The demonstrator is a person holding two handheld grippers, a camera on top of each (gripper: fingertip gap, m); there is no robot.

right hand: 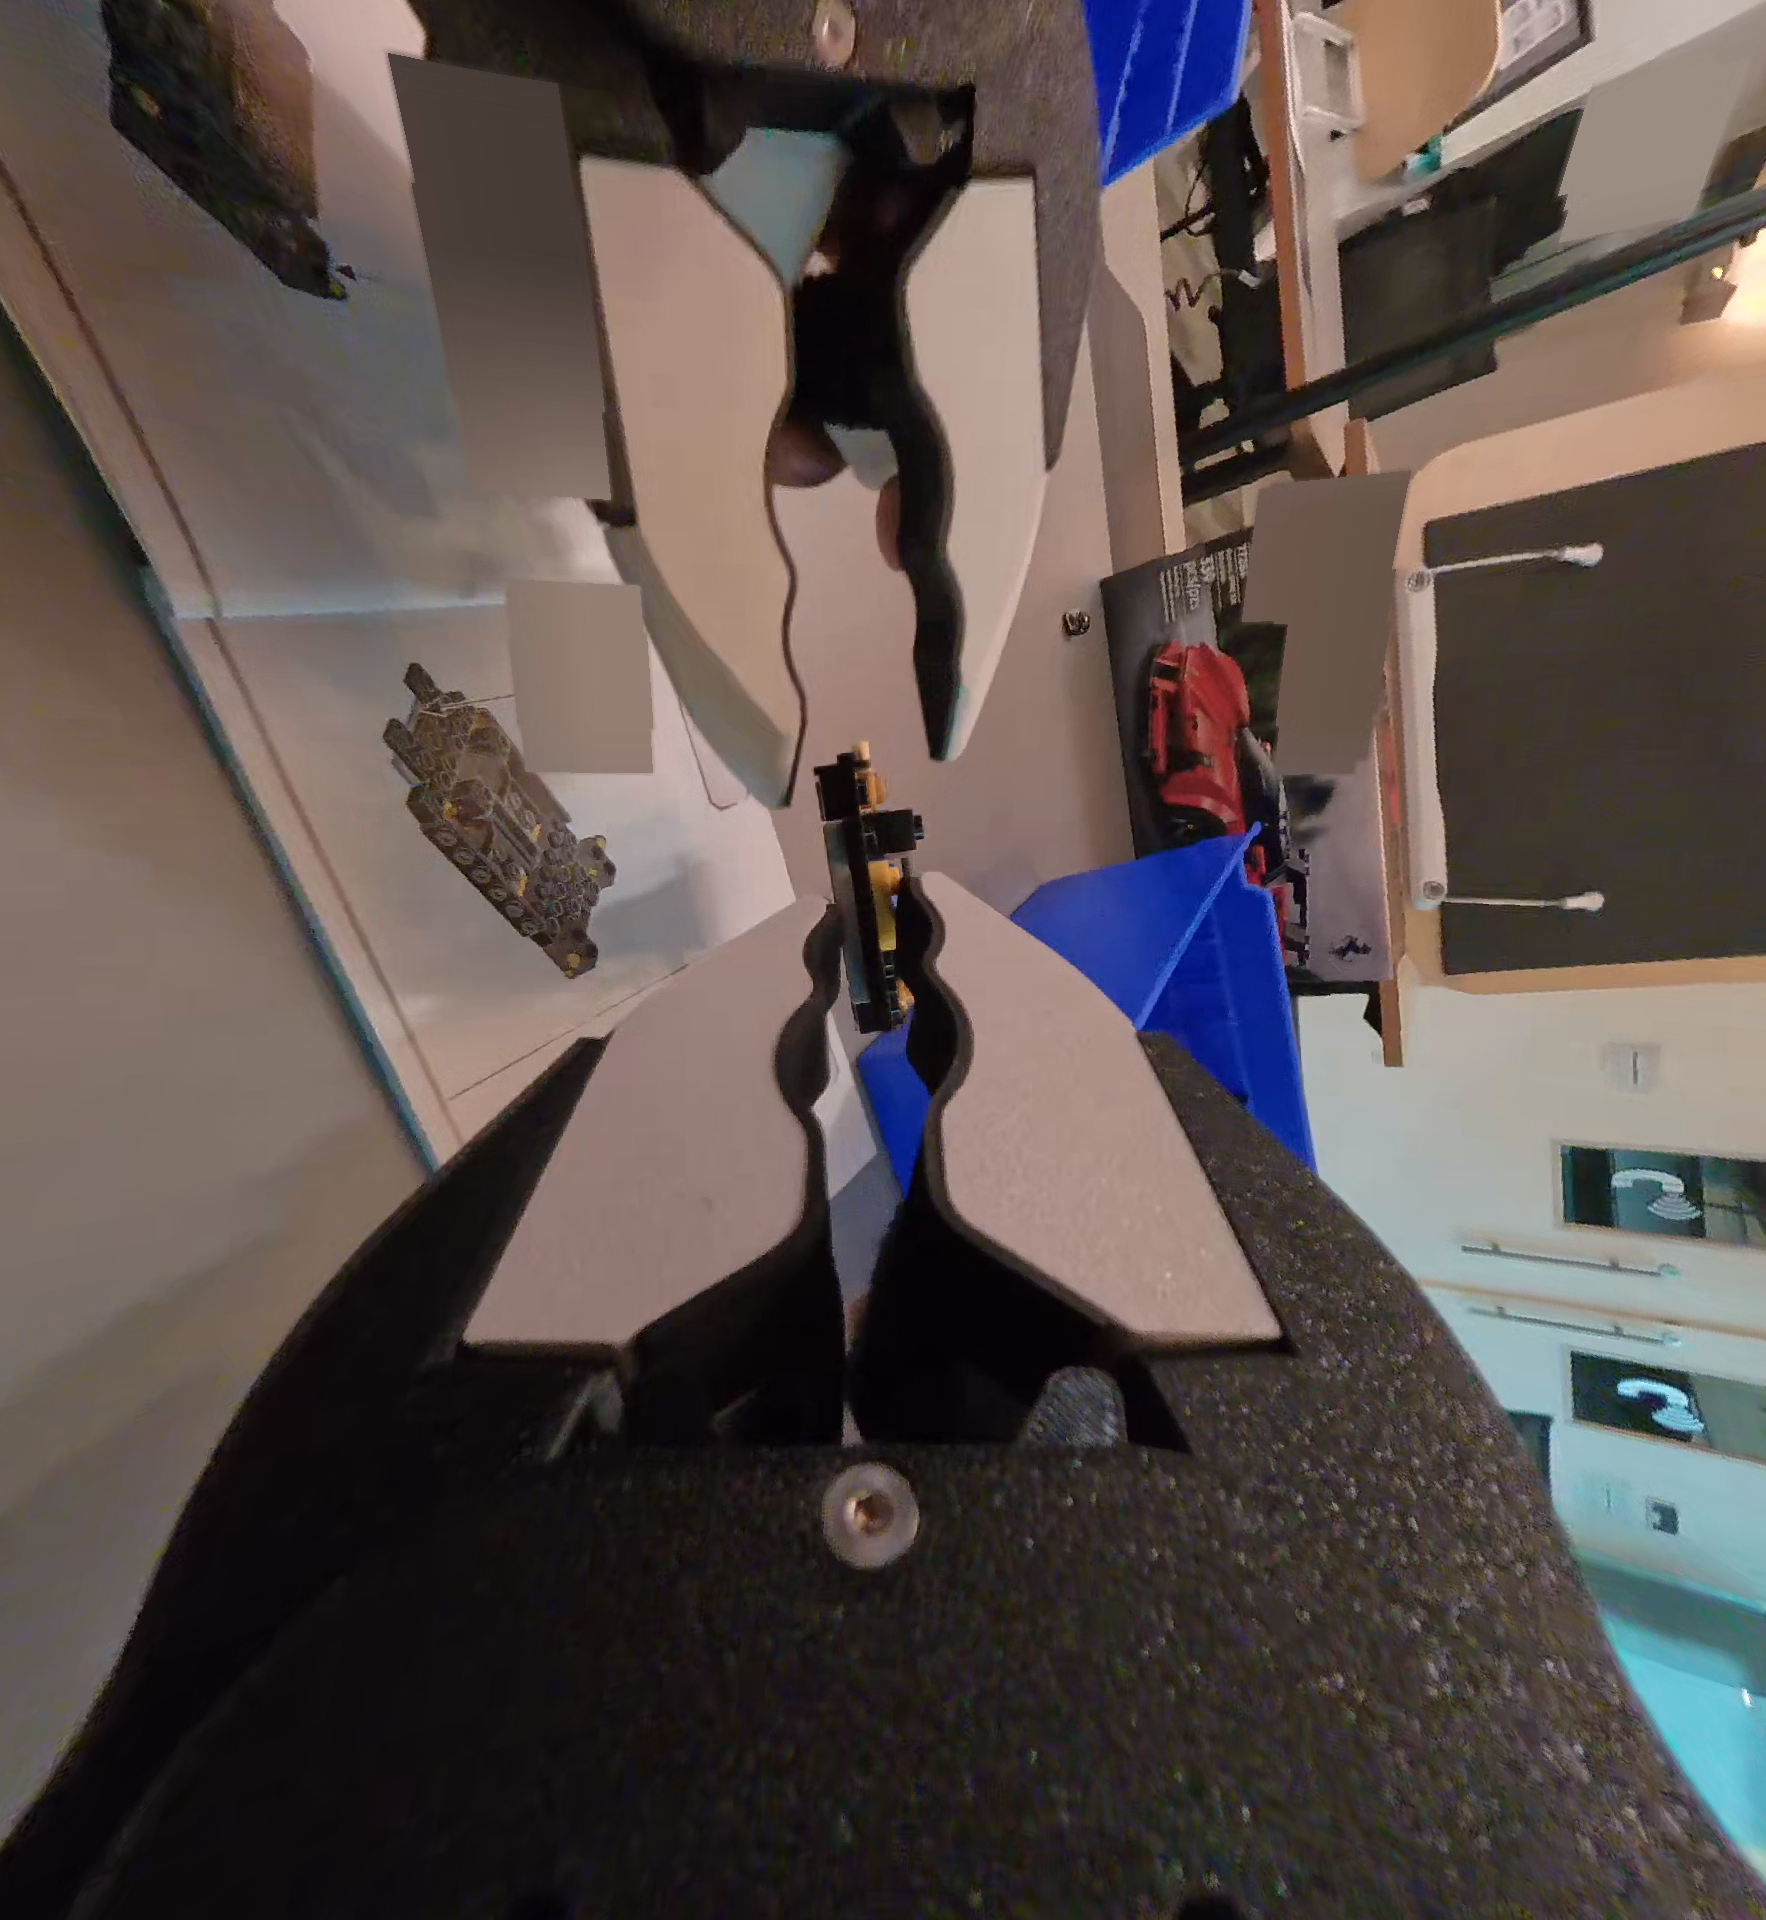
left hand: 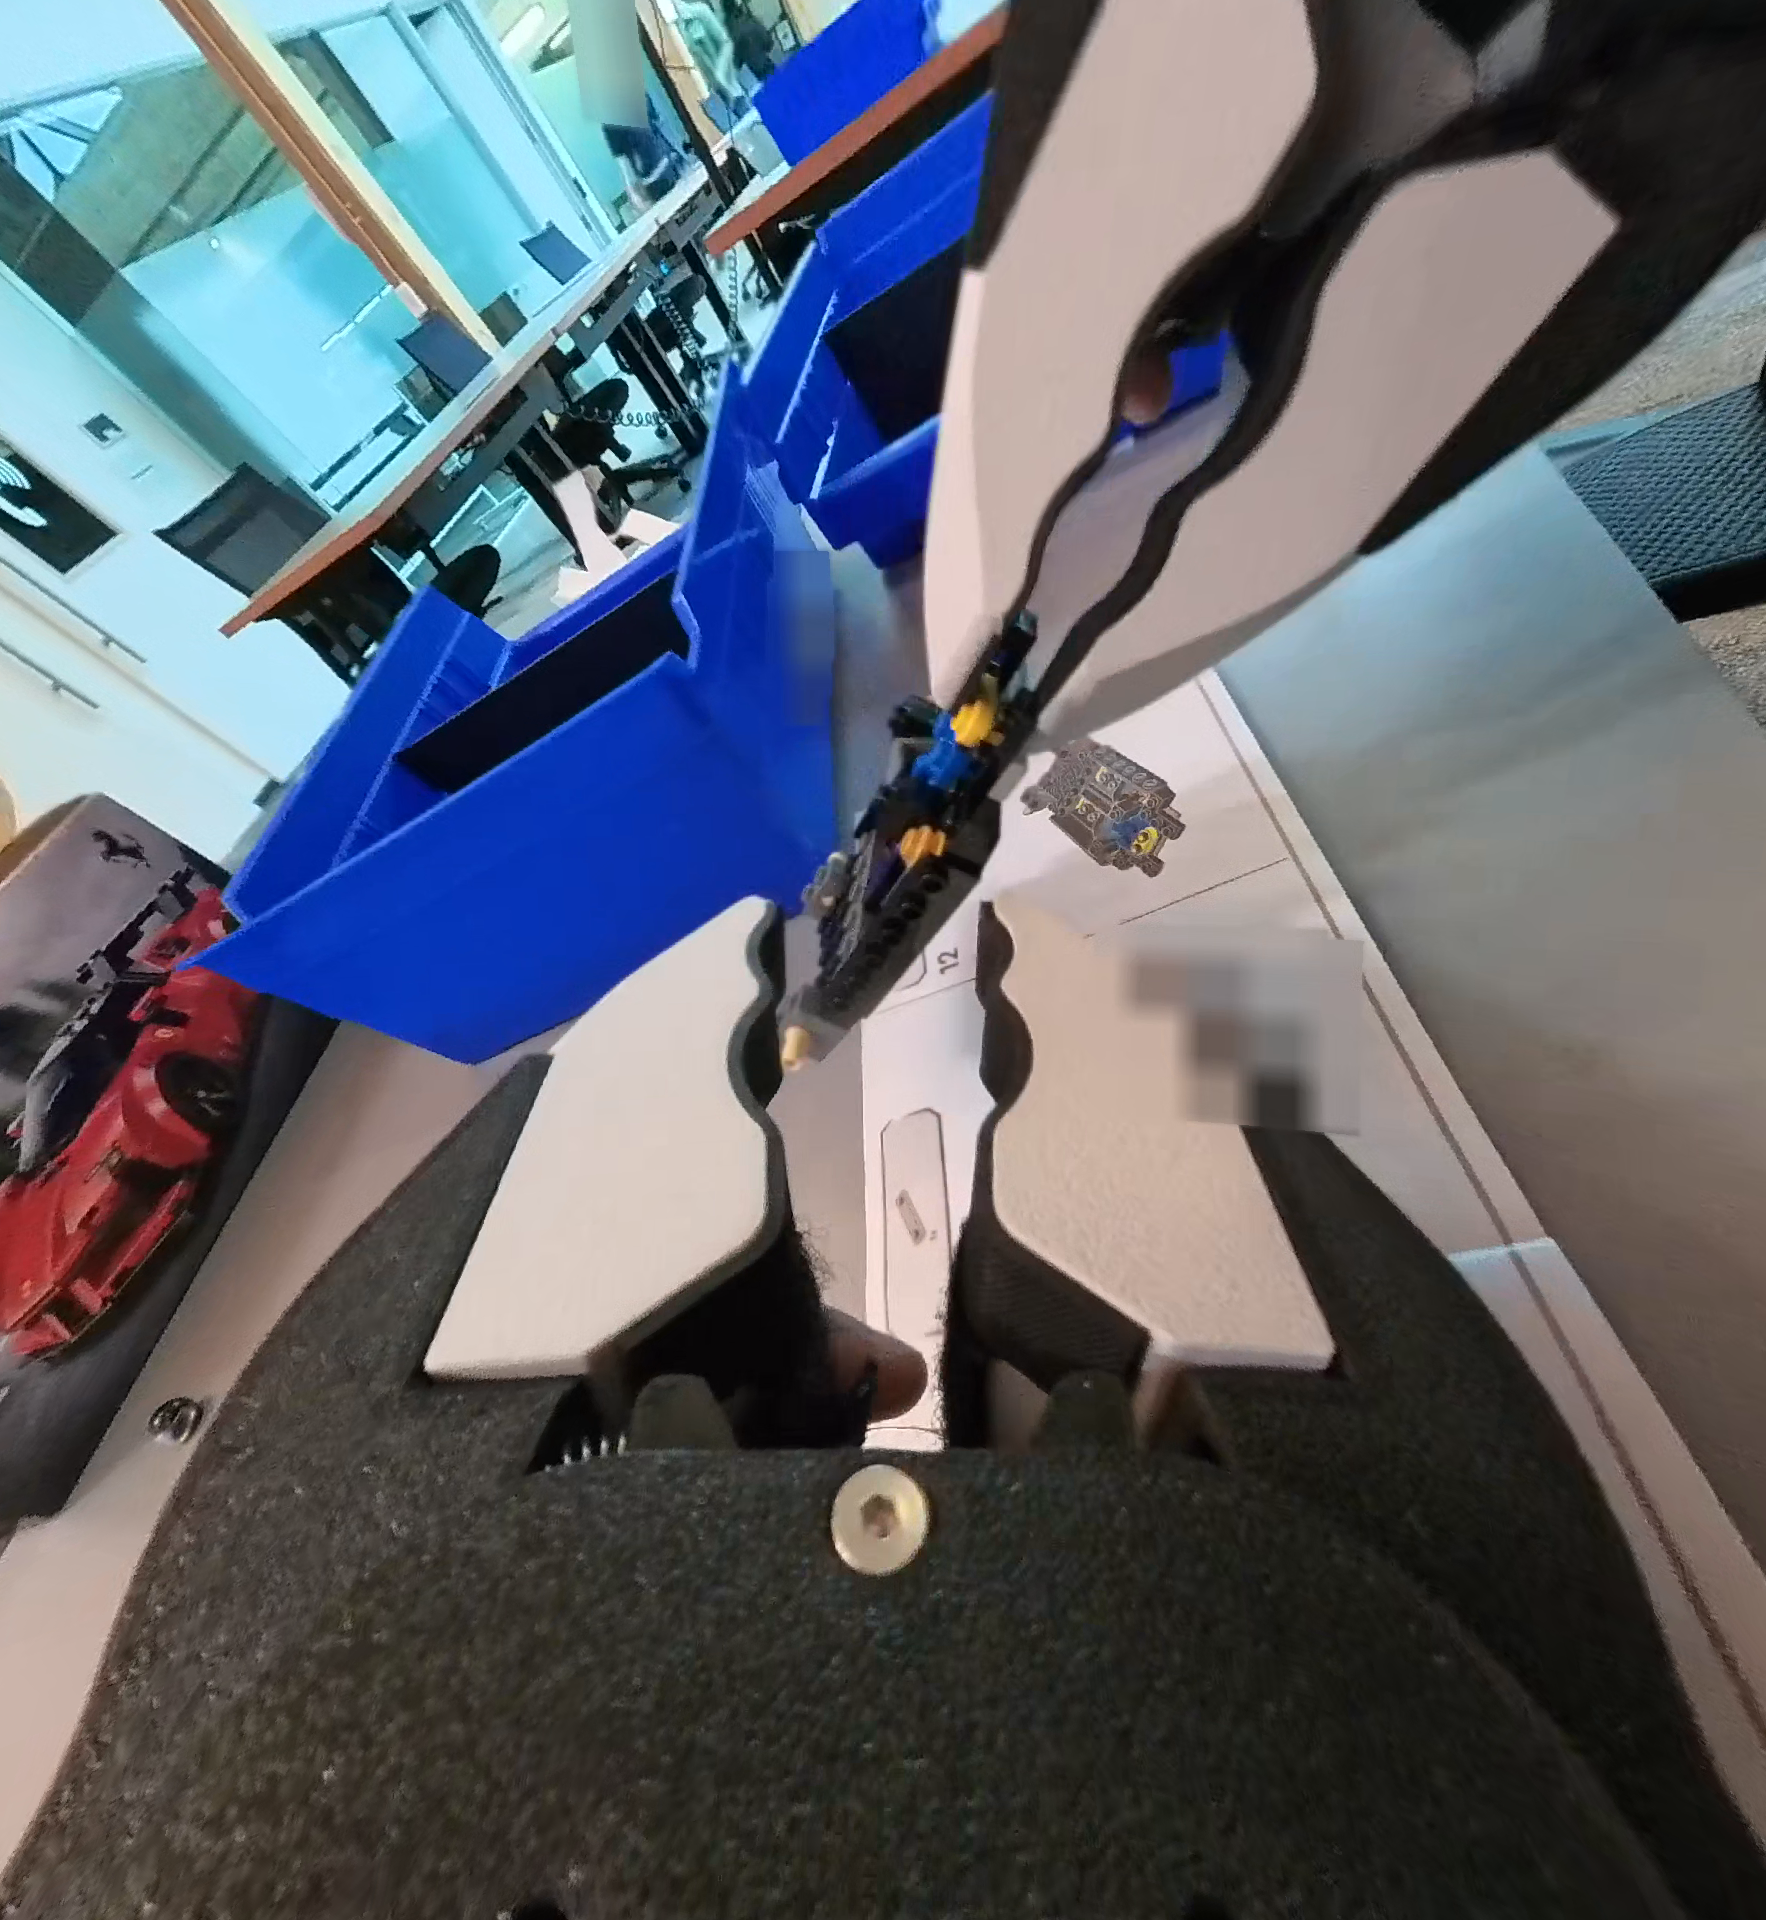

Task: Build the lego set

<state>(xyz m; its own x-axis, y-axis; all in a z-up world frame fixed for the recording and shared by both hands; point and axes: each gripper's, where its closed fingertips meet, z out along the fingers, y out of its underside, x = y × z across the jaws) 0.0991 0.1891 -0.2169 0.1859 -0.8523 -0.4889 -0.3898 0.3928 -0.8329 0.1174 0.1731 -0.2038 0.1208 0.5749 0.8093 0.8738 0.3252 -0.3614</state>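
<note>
A small black lego assembly (left hand: pixel 920 831) with blue and yellow pins hangs in the air over the table. My right gripper (left hand: pixel 1014 686) comes in from the top of the left wrist view and is shut on the assembly's upper end. In the right wrist view the right gripper (right hand: pixel 874 894) clamps the assembly (right hand: pixel 858 821) between its pads. My left gripper (left hand: pixel 879 925) is open, with the assembly's lower tan-pinned end between its fingertips and near the left pad. The left gripper (right hand: pixel 863 774) also shows open in the right wrist view.
An open instruction booklet (left hand: pixel 1170 790) with a picture of the build lies on the white table (left hand: pixel 1481 727) under the grippers. Blue bins (left hand: pixel 546 831) stand behind. The set's box with a red car (left hand: pixel 89 1122) lies to the left. A fingertip shows behind each gripper's jaws.
</note>
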